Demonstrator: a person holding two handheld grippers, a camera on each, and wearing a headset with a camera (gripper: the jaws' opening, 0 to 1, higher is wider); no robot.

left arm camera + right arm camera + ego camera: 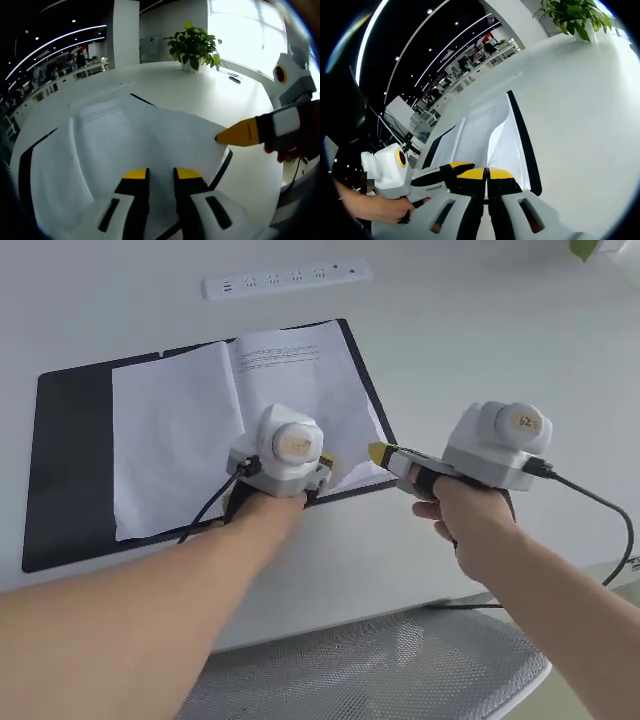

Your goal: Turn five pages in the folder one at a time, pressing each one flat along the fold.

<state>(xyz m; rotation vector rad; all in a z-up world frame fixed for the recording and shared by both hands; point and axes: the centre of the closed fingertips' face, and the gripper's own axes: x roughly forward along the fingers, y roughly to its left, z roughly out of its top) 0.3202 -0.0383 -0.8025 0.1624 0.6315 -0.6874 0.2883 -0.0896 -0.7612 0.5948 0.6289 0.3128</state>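
Note:
A black folder (70, 470) lies open on the white table, with white pages (170, 430) spread across it. My left gripper (300, 465) hovers low over the near part of the right-hand page (140, 135). Its yellow-tipped jaws (161, 175) stand a narrow gap apart with nothing between them. My right gripper (380, 453) reaches in from the right and is shut on the right-hand page's outer edge near its lower corner (486, 174). In the right gripper view the page (502, 135) rises slightly from the folder's black cover (522, 145). The right gripper's yellow tip (235, 135) meets the page edge.
A white power strip (285, 280) lies on the table behind the folder. A potted plant (192, 47) stands far back. A grey mesh chair (380, 670) sits below the table's near edge. The right gripper's black cable (600, 505) trails off right.

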